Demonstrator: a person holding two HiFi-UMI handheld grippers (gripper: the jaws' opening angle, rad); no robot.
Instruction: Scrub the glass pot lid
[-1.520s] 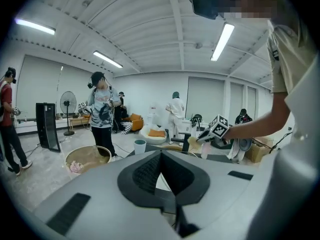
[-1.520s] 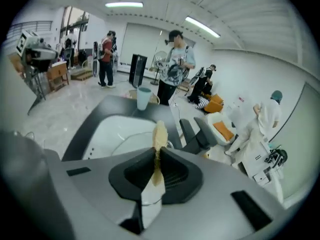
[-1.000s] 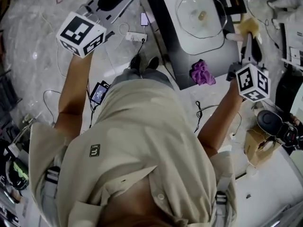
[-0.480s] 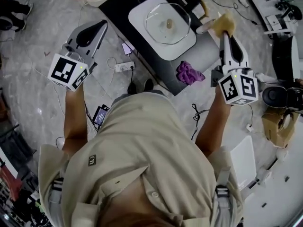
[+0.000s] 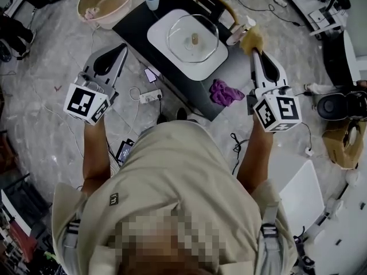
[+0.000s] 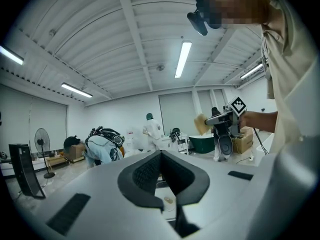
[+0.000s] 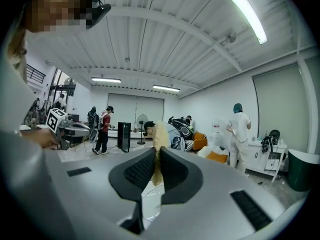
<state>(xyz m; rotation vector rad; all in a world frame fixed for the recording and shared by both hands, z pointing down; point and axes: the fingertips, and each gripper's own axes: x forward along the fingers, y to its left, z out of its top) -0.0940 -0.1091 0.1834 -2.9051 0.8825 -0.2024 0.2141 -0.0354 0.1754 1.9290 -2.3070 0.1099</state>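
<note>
One glass lid [image 5: 193, 38] lies on the white tray [image 5: 157, 39] atop the dark table [image 5: 137, 19], untouched as half a second before. Right of the tray, the right gripper [image 5: 254, 53] clamps one yellow sponge [image 5: 250, 39]. Left of the tray, the left gripper [image 5: 119, 49] has its jaws together with nothing between them. Only the head view shows the one purple cloth [image 5: 226, 91].

glass pot lid [image 5: 194, 38] on tray [image 5: 198, 70], on table [image 5: 135, 23] — cloth [image 5: 225, 91] right of tray, basin [image 5: 109, 2] left of table
</note>
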